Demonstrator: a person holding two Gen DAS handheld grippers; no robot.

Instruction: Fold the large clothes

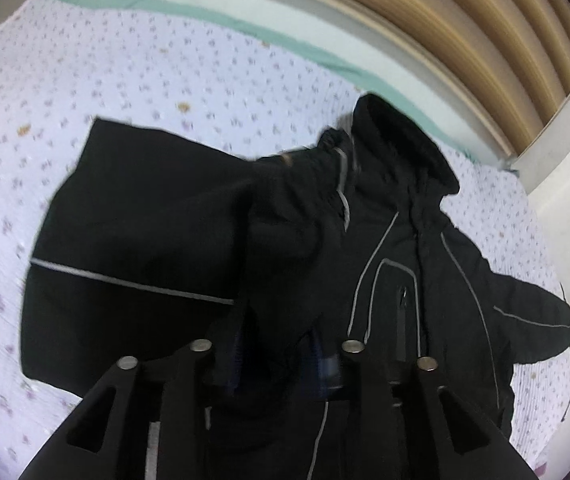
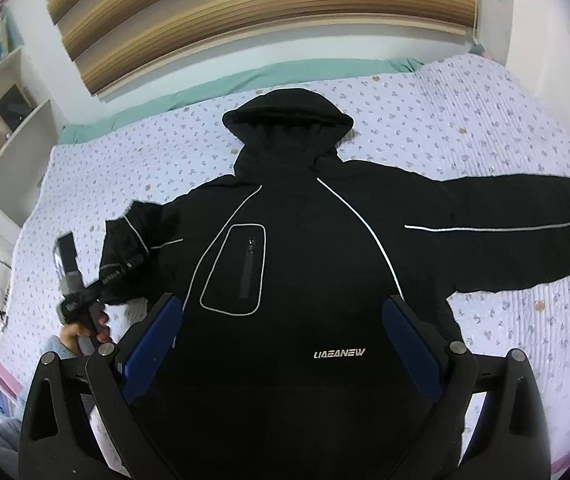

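Observation:
A black hooded jacket (image 2: 297,248) with grey piping lies face up on the bed, hood toward the far wall, its right sleeve (image 2: 505,240) stretched out flat. My left gripper (image 1: 277,356) is shut on the left sleeve (image 1: 145,232) and holds it lifted over the jacket's chest; it also shows in the right wrist view (image 2: 81,300), pinching the cuff. My right gripper (image 2: 283,320) is open and empty, hovering above the jacket's lower front with its blue pads (image 2: 153,340) wide apart.
The bed (image 2: 465,112) has a white floral cover and a green sheet edge (image 2: 205,88) at the far side. Striped blinds (image 2: 245,12) hang behind. A white shelf (image 2: 1,112) with books and a yellow ball stands at left.

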